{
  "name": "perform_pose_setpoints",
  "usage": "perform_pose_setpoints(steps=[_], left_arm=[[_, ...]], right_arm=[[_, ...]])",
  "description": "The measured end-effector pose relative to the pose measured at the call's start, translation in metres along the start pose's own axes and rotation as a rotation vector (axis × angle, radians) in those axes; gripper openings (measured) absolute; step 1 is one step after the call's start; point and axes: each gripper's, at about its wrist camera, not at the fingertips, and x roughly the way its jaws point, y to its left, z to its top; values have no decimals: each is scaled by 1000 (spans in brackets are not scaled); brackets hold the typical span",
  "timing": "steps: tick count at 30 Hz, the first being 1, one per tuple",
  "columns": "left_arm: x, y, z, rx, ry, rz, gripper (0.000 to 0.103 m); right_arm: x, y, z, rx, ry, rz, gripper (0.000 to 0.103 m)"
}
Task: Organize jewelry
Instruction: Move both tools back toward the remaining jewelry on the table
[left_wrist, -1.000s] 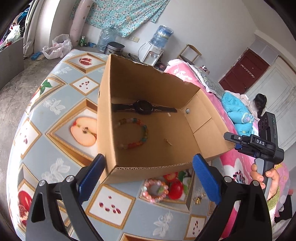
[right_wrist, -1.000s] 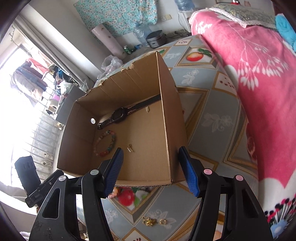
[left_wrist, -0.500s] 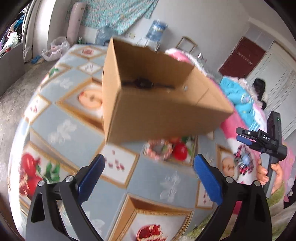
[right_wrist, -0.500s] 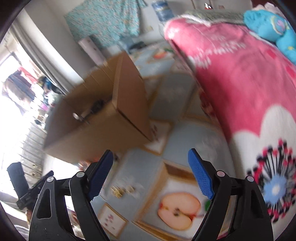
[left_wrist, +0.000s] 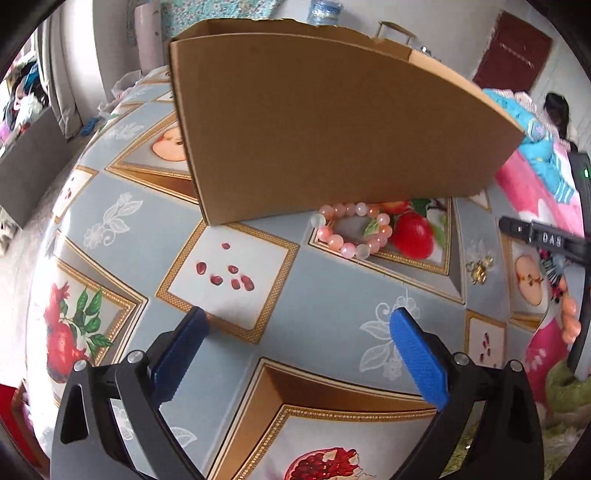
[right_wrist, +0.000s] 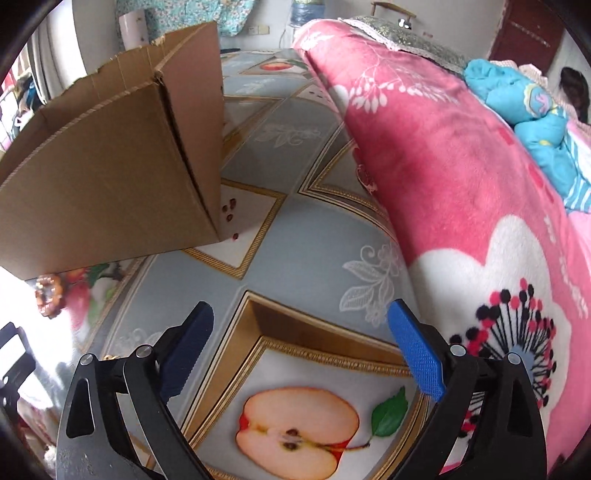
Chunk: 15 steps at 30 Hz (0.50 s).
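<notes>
A pink bead bracelet (left_wrist: 351, 230) lies on the fruit-print tablecloth (left_wrist: 325, 295) just in front of the cardboard box (left_wrist: 332, 122); it also shows blurred in the right wrist view (right_wrist: 50, 295). A small gold piece (left_wrist: 479, 269) lies to its right. The box (right_wrist: 110, 166) hides what is inside it. My left gripper (left_wrist: 299, 336) is open and empty, low over the cloth, short of the bracelet. My right gripper (right_wrist: 301, 332) is open and empty over the cloth right of the box; its body shows in the left wrist view (left_wrist: 543, 240).
A pink flowered blanket (right_wrist: 461, 184) covers the bed along the table's right side. A person in blue (right_wrist: 532, 110) lies further back. A water dispenser bottle (left_wrist: 323, 7) and a dark red door (left_wrist: 513, 51) stand at the back wall.
Both grippers have dropped low and pulled back from above the box, so its inside is out of sight. The bracelet now lies closer ahead of my left gripper.
</notes>
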Motion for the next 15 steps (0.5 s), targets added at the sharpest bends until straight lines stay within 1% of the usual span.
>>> perform_pose_setpoints(steps=[3, 5, 12, 15], left_arm=[[3, -8, -3, 50, 15, 58, 97], [8, -16, -2, 89, 32, 100, 98], [9, -14, -3, 84, 31, 102, 98], [9, -16, -1, 85, 42, 103, 98]], right_arm=[[8, 1, 1, -2, 1, -34, 94], [7, 1, 0, 2, -10, -34, 95], [3, 2, -6, -7, -29, -32, 95], [2, 1, -8, -2, -32, -35, 95]])
